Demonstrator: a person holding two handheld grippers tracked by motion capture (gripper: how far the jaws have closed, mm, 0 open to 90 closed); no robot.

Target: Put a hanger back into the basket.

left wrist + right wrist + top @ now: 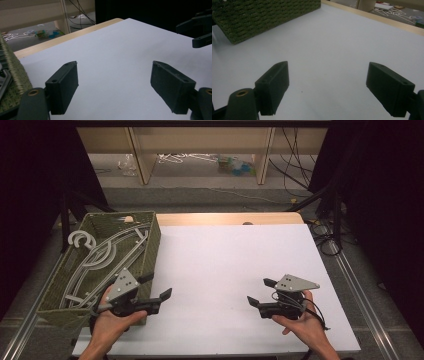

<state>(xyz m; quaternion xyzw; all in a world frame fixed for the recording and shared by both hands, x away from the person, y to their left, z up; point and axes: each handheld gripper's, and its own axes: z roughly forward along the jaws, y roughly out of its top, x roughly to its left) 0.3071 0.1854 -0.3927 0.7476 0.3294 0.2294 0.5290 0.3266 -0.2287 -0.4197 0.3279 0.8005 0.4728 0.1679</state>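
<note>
Left tool (157, 287) open, empty, beside basket (150, 245) holding hangers (102, 257) at surface's left edge. Right tool (261, 292) open, empty, near front right corner.

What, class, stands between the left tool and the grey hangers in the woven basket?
The basket's near side wall does: the left tool sits just outside it with open jaws aimed across the white table, while the grey hangers lie inside. From above, nothing visible covers them.

The grey hangers (102, 262) in the woven basket (152, 242) overlap; how many cannot be told, the left gripper (159, 287) covering their near ends.
</note>
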